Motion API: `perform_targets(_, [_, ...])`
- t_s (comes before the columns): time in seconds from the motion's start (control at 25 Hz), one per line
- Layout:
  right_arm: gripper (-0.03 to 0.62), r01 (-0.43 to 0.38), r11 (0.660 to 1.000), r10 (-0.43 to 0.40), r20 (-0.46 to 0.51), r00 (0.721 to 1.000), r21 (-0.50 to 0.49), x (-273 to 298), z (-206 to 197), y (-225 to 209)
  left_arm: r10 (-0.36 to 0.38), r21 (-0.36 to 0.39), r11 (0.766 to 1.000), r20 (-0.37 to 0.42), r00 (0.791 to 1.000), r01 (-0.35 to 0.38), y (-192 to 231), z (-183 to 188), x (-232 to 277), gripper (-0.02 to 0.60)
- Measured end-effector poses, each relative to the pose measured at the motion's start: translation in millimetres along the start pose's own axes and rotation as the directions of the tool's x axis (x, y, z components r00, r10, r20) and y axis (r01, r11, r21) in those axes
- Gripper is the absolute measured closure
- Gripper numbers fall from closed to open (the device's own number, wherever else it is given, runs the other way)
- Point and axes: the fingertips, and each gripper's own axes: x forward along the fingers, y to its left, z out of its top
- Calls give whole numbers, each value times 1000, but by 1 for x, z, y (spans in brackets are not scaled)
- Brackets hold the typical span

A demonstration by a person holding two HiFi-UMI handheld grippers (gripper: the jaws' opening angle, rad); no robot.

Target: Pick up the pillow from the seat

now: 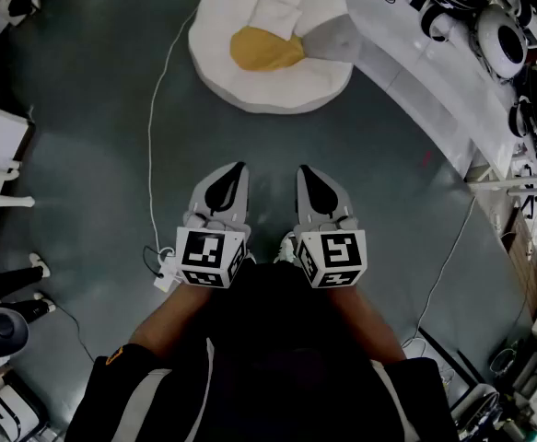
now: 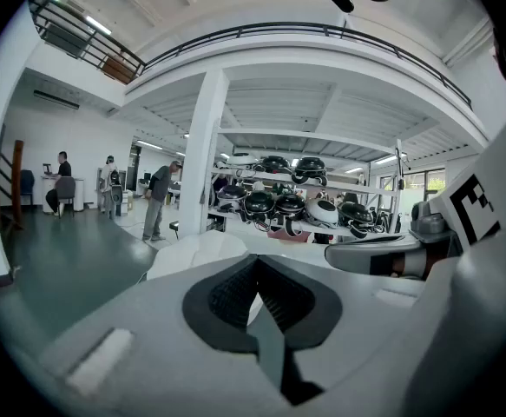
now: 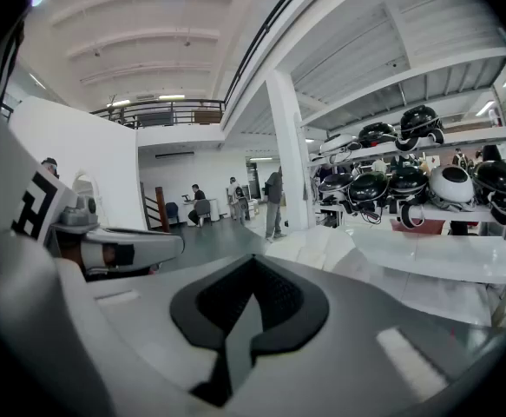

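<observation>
**A:** How do the tongs stand?

**B:** Both are closed on nothing. The left gripper (image 1: 239, 168) and the right gripper (image 1: 304, 170) hang side by side, their tips toward 12 o'clock and dipped a little.

**A:** And the pillow?

**B:** It is on the round white seat (image 1: 240, 95) at 12 o'clock, well apart from both tips, with bare floor between. A mustard pillow (image 1: 263, 49) lies mid-seat, a white pillow (image 1: 279, 14) is at the seat's 12 o'clock and a grey pillow (image 1: 335, 40) at its 3 o'clock. All three crowd together.

**A:** So what could go wrong?

**B:** I'd judge that jaws arriving closed would only shove the pillow. A wide bite could catch a neighbour too, and a shallow pinch on soft cloth may slip. The white cable (image 1: 153, 109) at 10 o'clock could also snag a foot on the way in.
</observation>
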Motion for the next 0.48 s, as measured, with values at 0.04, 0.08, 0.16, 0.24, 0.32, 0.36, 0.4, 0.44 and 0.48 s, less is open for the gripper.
perform_targets(0.04, [594, 0, 1000, 0, 0, 1000, 0, 1, 1, 0, 0, 1, 1000, 1, 1000, 0, 1, 1, 1, 580])
perform_targets(0.08, [594, 0, 1000, 0, 1, 1000, -1, 2, 1, 0, 0, 1, 1000, 1, 1000, 0, 1, 1, 1, 580])
perform_targets(0.16, [594, 2, 1000, -2, 0, 1000, -1, 3, 1, 0, -3, 0, 1000, 2, 1000, 3, 2, 2, 2, 580])
perform_targets(0.24, [594, 6, 1000, -6, -1, 1000, 1, 4, 0, 2, -9, -1, 1000, 3, 1000, 9, 3, 1, 1, 580])
perform_targets(0.32, [594, 6, 1000, -6, 0, 1000, 8, 5, 0, 4, -15, -4, 1000, 3, 1000, 15, 4, 1, 0, 580])
perform_targets(0.36, [594, 2, 1000, -2, 1, 1000, 16, 6, 0, 4, -18, -5, 1000, 3, 1000, 18, 5, 1, 0, 580])
perform_targets(0.4, [594, -3, 1000, 3, 2, 1000, 25, 7, 0, 5, -22, -6, 1000, 5, 1000, 22, 5, 2, 0, 580])
perform_targets(0.44, [592, -6, 999, 6, 5, 1000, 33, 8, 1, 6, -25, -6, 1000, 7, 1000, 25, 6, 3, 1, 580])
perform_targets(0.48, [592, -7, 999, 7, 8, 1000, 40, 10, 3, 6, -28, -5, 1000, 9, 1000, 28, 7, 5, 1, 579])
